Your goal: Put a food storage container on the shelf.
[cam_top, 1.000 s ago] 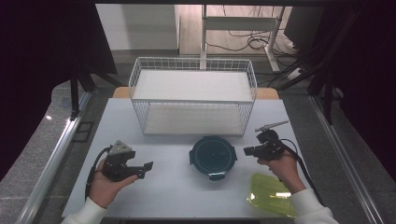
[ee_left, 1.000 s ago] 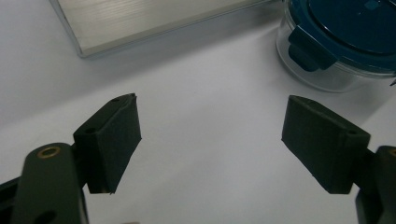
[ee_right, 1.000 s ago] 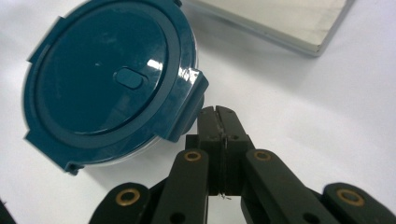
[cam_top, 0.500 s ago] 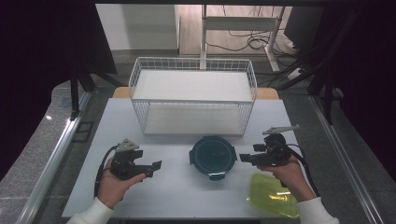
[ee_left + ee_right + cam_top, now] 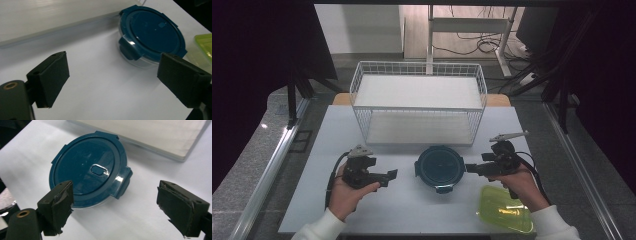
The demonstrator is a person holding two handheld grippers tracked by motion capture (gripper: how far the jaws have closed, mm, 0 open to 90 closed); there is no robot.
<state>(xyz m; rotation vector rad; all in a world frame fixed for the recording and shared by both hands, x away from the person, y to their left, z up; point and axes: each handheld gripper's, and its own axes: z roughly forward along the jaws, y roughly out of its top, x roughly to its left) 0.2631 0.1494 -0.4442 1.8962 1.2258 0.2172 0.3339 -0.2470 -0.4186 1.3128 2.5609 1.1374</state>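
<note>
White and wide, the surface [image 5: 317,150] is standing in a dim room with a grey floor [image 5: 247,165], dark curtains at both sides and several cables [image 5: 472,47] lying on the floor behind it. On it I am counting one round container with a dark blue lid [image 5: 440,167], one yellow-green container [image 5: 504,209] and one white wire basket [image 5: 419,107]. The round container is sitting near the middle of the surface, just in front of the basket and between the two grippers, with its lid clipped on. The yellow-green container is lying at the near right corner, partly under the person's right hand. The basket is standing at the far side with nothing seen inside. Two hands are coming in from the near edge, each holding one gripper. The left gripper [image 5: 391,176] is pointing toward the round container and staying well apart from it; its jaws have just been opening and are standing wide apart with nothing between them. The right gripper [image 5: 469,168] is pointing at the container from the other side, very close to its rim; its jaws have also just been opening wide, and they are not pressing on anything.
</note>
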